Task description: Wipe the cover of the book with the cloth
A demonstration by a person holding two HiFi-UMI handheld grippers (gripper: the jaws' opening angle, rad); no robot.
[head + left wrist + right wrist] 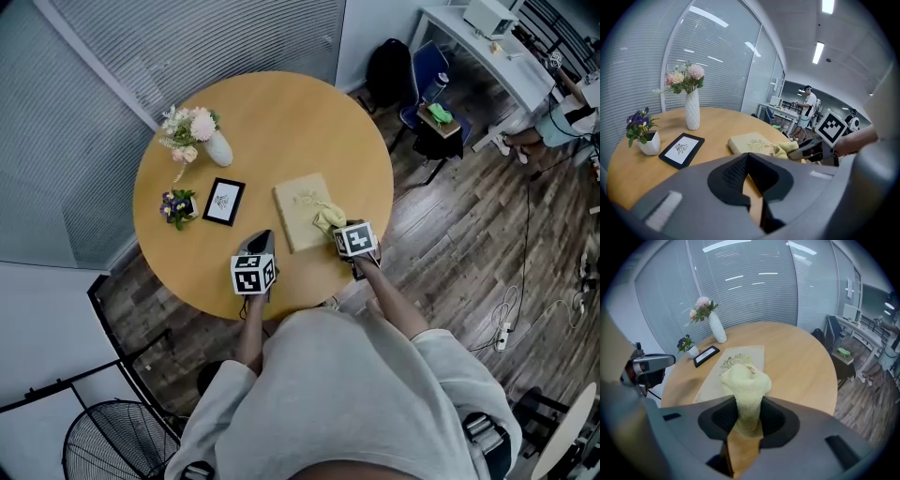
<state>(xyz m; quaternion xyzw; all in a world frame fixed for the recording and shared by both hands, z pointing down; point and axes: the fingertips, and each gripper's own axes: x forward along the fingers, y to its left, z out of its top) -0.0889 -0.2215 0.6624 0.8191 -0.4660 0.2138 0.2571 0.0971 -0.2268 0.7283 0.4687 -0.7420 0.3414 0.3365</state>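
Cloth (744,378) is bunched and pinched tight in the right claw (746,425), its wad at the near edge of the book (717,376), which lies flat on the round bench (797,366). Left claw (750,178) hangs closed on nothing, just beside the book. Nothing pins the book, so I'd reckon a firm stroke could skid it toward the picture frame (223,202), or tug the cloth loose

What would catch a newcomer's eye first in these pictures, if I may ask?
First, the yellow cloth clamped in the right tool, lying on the near right corner of the tan book in the middle of the round wooden table. Then the white vase of pink flowers at the table's far left, with a small potted plant and a black frame nearby. The left tool is shut and empty by the table's near edge.
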